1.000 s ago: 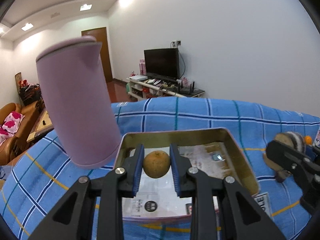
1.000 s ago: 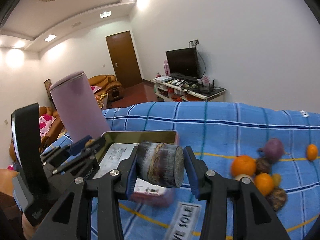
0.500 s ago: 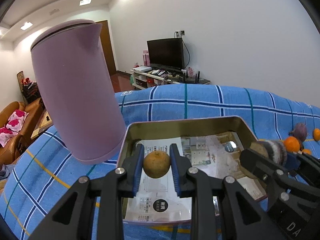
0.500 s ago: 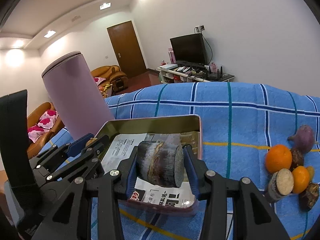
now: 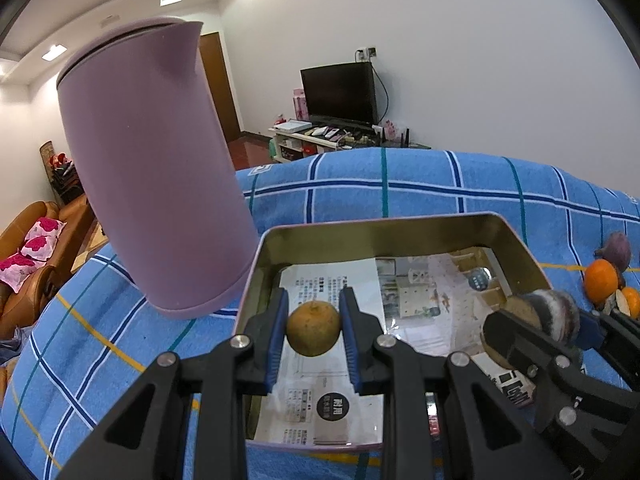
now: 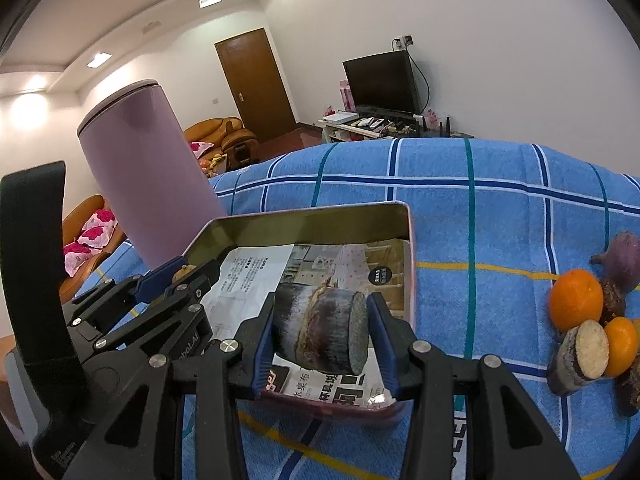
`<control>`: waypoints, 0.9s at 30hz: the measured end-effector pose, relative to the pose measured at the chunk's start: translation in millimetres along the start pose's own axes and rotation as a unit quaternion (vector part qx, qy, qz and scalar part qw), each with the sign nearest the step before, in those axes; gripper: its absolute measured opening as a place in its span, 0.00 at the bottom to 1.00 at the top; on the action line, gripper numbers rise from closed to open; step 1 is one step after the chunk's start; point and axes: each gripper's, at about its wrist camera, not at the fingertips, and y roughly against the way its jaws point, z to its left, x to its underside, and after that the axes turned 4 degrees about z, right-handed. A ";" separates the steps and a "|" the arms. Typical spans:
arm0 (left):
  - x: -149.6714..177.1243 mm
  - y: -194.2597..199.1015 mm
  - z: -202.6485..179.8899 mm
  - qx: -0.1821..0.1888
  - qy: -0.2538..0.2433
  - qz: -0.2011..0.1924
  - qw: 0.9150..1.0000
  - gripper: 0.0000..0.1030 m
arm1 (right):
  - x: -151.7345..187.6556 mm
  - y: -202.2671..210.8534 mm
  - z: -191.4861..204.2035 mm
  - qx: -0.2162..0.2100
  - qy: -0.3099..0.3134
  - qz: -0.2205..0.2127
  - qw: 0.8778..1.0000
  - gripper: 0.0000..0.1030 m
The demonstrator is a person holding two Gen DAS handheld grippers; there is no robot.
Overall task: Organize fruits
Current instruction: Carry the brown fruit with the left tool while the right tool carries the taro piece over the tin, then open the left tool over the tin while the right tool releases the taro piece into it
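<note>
Clamping a small round fruit (image 5: 313, 328), the left gripper (image 5: 313, 330) has both blue pads tight on its sides; skin is dull yellow-brown with dark speckles, a small stem nub on top, held above the near-left part of the tin tray (image 5: 380, 229). Right gripper (image 6: 320, 330) is closed on a short cut sugarcane segment (image 6: 320, 330): dark purple-brown rind with a pale waxy bloom, a lighter node ring around the middle, greyish fibrous cut face turned toward the right pad, held above the tray's near-right part. Tray is shallow, rectangular, gold-toned inside with a pink outer rim, lined with printed paper (image 6: 256, 270). It sits on a blue plaid cloth (image 6: 480, 200). Purple kettle (image 5: 152, 168) stands just beside the tray's left edge. Right of the tray, well apart: a cluster of oranges (image 6: 576, 300), a fig-like purple fruit (image 6: 618, 256), another cane piece (image 6: 580, 356). Far back: TV (image 6: 380, 82), brown door (image 6: 256, 84).
</note>
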 end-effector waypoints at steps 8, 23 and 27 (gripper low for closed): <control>0.1 -5.3 2.4 -0.004 0.001 0.008 1.000 0.27 | 0.1 1.3 -3.3 -0.014 -0.011 -0.004 1.000 0.45; -8.5 43.2 80.3 -0.045 0.161 -0.112 0.980 0.98 | -1.0 76.8 -31.0 0.077 -0.059 -0.182 0.979 0.78; -3.9 37.6 98.8 -0.062 0.197 -0.101 0.973 0.98 | -3.4 76.9 -34.8 0.114 -0.059 -0.180 0.975 0.78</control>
